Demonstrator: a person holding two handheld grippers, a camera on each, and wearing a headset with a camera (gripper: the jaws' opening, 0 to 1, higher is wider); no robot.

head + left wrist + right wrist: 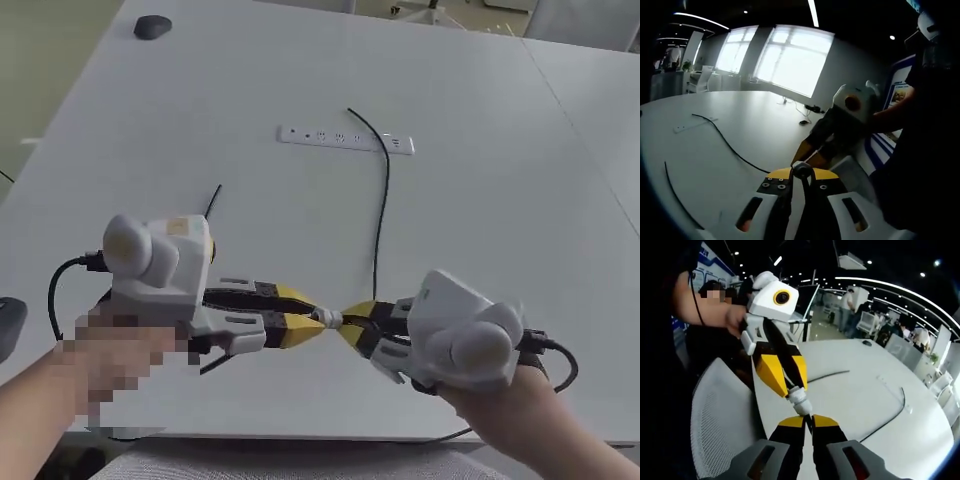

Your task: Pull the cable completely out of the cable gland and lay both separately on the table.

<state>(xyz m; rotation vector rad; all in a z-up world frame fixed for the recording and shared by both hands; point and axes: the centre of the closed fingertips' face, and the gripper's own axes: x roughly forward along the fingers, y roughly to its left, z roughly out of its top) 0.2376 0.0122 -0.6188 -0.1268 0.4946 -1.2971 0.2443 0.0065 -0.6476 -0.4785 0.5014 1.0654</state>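
I have both grippers up off the white counter [480, 200], meeting tip to tip just in front of me, near its front edge. The left gripper [312, 322] comes in from the left and its yellow-and-black jaws are clamped shut on the cable gland [800, 401], a small pale grey fitting that sticks out past the jaw tips. The right gripper [348, 325] faces it from the other side. Its jaws are pressed together right at the free end of the gland, where the black cable [384, 200] comes in. In the right gripper view I see only a thin dark line between the pads, so I read that as the cable pinched there.

The gland hangs in the air between the two sets of tips, not touching the counter. From the right gripper the cable runs away across the counter, curves upward in the head view and crosses the far end of a white power strip [345, 138] that lies flat well beyond the grippers. A second, shorter black cable [214, 198] lies by itself to the left, apart from the first. A dark mouse [152, 26] sits at the far left corner of the counter.

My left hand [120, 350] and right hand [510, 410] hold the gripper bodies level with each other.
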